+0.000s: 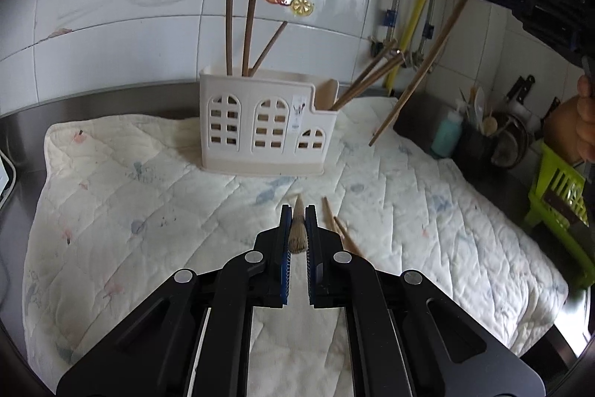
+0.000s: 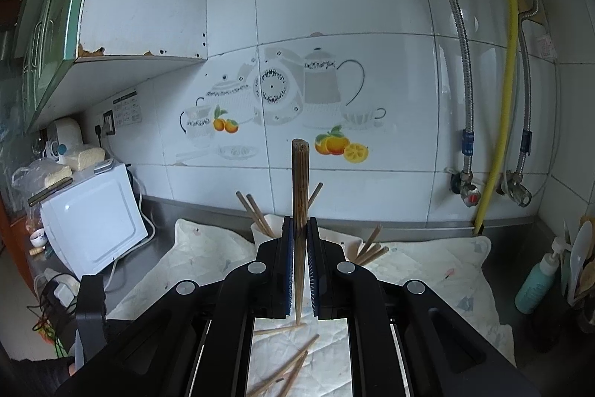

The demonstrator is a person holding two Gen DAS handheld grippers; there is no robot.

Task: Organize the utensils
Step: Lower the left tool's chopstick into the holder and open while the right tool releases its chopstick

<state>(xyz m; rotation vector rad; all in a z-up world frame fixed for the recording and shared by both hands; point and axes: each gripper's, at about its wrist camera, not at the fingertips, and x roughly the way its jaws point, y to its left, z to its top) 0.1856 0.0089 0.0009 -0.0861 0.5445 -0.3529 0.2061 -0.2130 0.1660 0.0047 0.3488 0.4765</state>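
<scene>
My left gripper [image 1: 298,215] is shut on a brown chopstick [image 1: 297,229], seen end-on, low over the quilted cloth [image 1: 148,196]. A cream utensil holder [image 1: 260,121] stands ahead, with dark chopsticks [image 1: 247,36] upright in its left part and lighter ones [image 1: 368,77] leaning out of its right part. My right gripper [image 2: 297,229] is shut on a brown chopstick [image 2: 299,203] held upright; it shows in the left wrist view [image 1: 427,58], up and right of the holder. Loose chopsticks [image 2: 286,371] lie on the cloth; two also lie beside my left gripper [image 1: 340,229].
A white microwave [image 2: 93,222] stands at the left. A teal soap bottle [image 1: 446,136], a dark utensil pot [image 1: 479,144] and a green rack [image 1: 561,196] stand at the right. Pipes and a yellow hose [image 2: 502,99] run down the tiled wall.
</scene>
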